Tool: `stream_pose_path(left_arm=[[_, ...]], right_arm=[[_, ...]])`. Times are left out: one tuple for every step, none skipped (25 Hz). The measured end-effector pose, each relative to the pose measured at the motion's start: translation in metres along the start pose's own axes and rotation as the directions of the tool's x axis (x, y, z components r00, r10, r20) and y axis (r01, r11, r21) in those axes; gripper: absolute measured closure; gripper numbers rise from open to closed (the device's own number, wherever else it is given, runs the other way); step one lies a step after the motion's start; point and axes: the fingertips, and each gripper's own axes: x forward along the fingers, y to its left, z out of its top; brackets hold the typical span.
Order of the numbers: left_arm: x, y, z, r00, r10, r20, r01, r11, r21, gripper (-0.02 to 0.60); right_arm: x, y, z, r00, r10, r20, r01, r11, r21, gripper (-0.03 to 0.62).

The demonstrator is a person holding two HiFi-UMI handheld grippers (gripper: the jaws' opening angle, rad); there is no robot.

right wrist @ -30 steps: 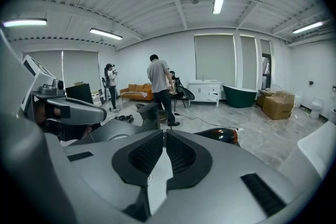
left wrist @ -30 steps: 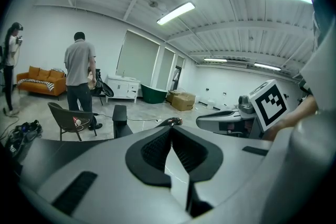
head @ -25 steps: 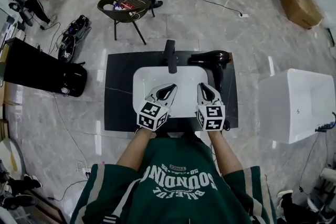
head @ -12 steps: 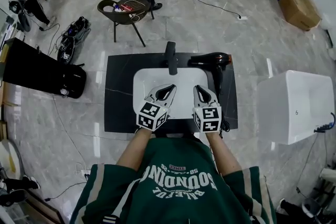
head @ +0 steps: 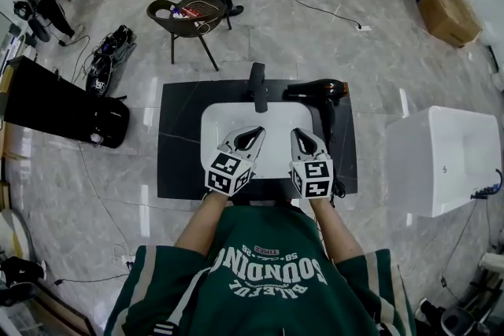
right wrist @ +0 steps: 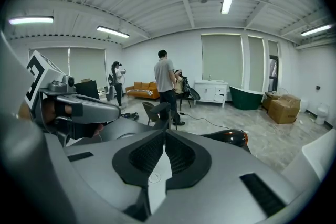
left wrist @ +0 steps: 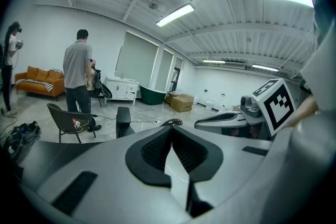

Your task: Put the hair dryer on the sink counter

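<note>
Left claw (head: 257, 131), right claw (head: 299, 133) closed, empty, above white basin (head: 216, 122); hair dryer (head: 319, 89) on black counter (head: 177, 145); marble floor (head: 331, 27).

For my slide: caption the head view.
Hair dryer lies on the counter; left gripper and right gripper, shut, over sink.

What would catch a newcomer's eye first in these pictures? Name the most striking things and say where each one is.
The black hair dryer lies on the dark sink counter, just right of the black faucet. Nearer the person, the left gripper and right gripper hover side by side over the white basin, both shut with nothing between their fingers.
</note>
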Motion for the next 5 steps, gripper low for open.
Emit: stream_pose_path(left_arm=[[-0.0003, 0.0001, 0.0, 1.0, -0.001, 0.0, 0.001, 1.0, 0.0, 0.561], [-0.0004, 0.0, -0.0001, 1.0, -0.002, 0.0, 0.002, 1.0, 0.0, 0.561], [-0.0004, -0.0001, -0.0003, 1.0, -0.004, 0.0, 0.004, 1.0, -0.001, 0.561], [-0.0004, -0.0001, -0.0004, 1.0, -0.006, -0.001, 0.006, 1.0, 0.0, 0.561], [-0.0004, -0.0001, -0.0006, 1.0, -0.007, -0.002, 0.007, 1.0, 0.0, 0.561]], right_arm=[[0.0002, 0.0011, 0.0, 1.0, 0.002, -0.001, -0.002, 1.0, -0.001, 0.545], [0.0004, 0.0021, 0.0, 1.0, 0.003, -0.003, -0.003, 1.0, -0.002, 0.545], [0.0006, 0.003, 0.0002, 1.0, 0.004, -0.003, -0.004, 1.0, -0.004, 0.545], [0.0009, 0.0038, 0.0005, 1.0, 0.004, -0.004, -0.004, 1.0, -0.005, 0.545], [0.0012, 0.0045, 0.0009, 1.0, 0.005, -0.004, -0.005, 1.0, -0.006, 0.545]])
